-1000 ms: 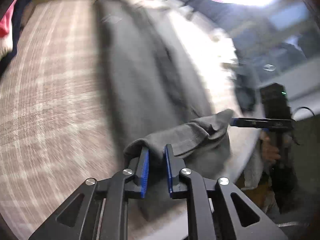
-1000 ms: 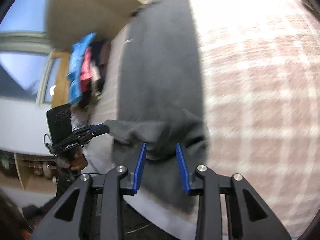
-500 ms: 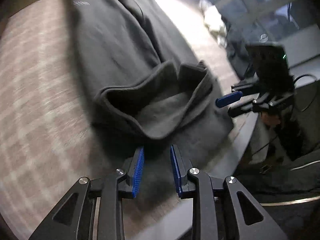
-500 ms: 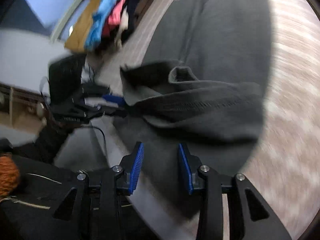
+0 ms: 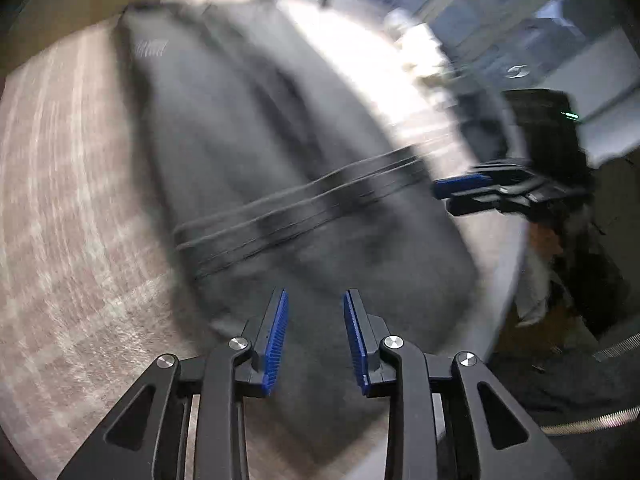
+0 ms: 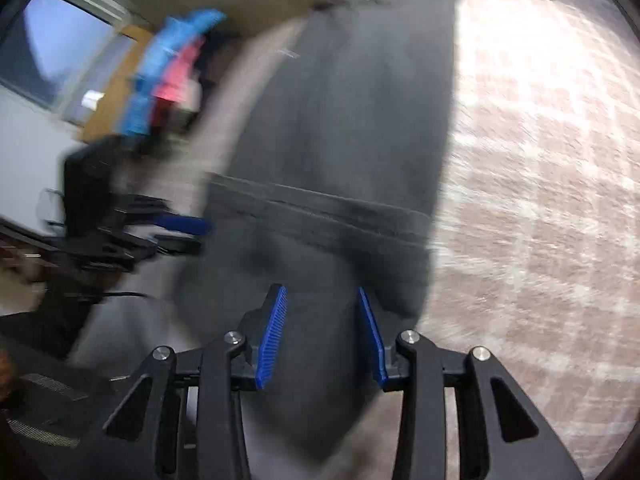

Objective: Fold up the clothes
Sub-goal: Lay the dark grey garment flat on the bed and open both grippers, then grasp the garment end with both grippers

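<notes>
Garment [image 5: 304,184] now flat, blur-smeared; claws empty.

Plaid-covered table [image 6: 540,168]; window [image 6: 44,32] far left, bright glare across the tabletop

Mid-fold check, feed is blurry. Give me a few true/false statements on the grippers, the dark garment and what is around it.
1. Both grippers are open. True: the left gripper and right gripper hold nothing.
2. The dark garment hangs in the air. False: it lies on the plaid cloth.
3. A folded edge crosses the garment. True.
4. The colourful clothes pile sits on the garment. False: it lies apart, beyond the garment's side.
</notes>
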`<action>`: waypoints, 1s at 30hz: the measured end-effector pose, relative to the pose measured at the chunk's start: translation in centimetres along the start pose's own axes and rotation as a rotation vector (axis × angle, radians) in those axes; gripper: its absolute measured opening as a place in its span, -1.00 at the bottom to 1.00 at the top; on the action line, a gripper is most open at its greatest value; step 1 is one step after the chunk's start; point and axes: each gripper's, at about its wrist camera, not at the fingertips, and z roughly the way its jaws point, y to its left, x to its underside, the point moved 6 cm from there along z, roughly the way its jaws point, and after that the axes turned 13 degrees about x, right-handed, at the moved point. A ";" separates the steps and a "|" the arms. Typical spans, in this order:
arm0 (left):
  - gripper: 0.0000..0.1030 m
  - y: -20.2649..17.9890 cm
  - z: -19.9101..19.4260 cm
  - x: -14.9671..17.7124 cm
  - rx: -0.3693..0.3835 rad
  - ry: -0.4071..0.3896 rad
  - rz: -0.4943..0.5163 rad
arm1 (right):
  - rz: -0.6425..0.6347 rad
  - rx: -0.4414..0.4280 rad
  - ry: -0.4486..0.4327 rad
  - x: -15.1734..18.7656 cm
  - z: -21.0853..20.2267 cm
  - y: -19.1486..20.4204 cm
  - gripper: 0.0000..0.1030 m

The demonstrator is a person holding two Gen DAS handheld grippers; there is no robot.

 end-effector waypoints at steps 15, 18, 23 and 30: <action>-0.40 -1.8 -7.8 1.4 -0.113 -0.005 0.116 | -0.002 0.128 -0.048 1.9 -7.7 -2.1 -0.07; -0.41 -1.8 -8.7 1.6 -0.090 -0.020 0.087 | -0.039 0.174 -0.056 2.1 -8.5 -1.8 -0.56; -0.41 -3.8 -15.2 -2.2 -0.089 -0.151 0.149 | -0.098 0.169 -0.182 -1.3 -14.6 -0.1 -0.58; -0.39 -3.2 -17.5 -7.9 -0.216 -0.197 0.194 | -0.144 0.319 -0.317 -7.8 -19.3 -1.0 -0.47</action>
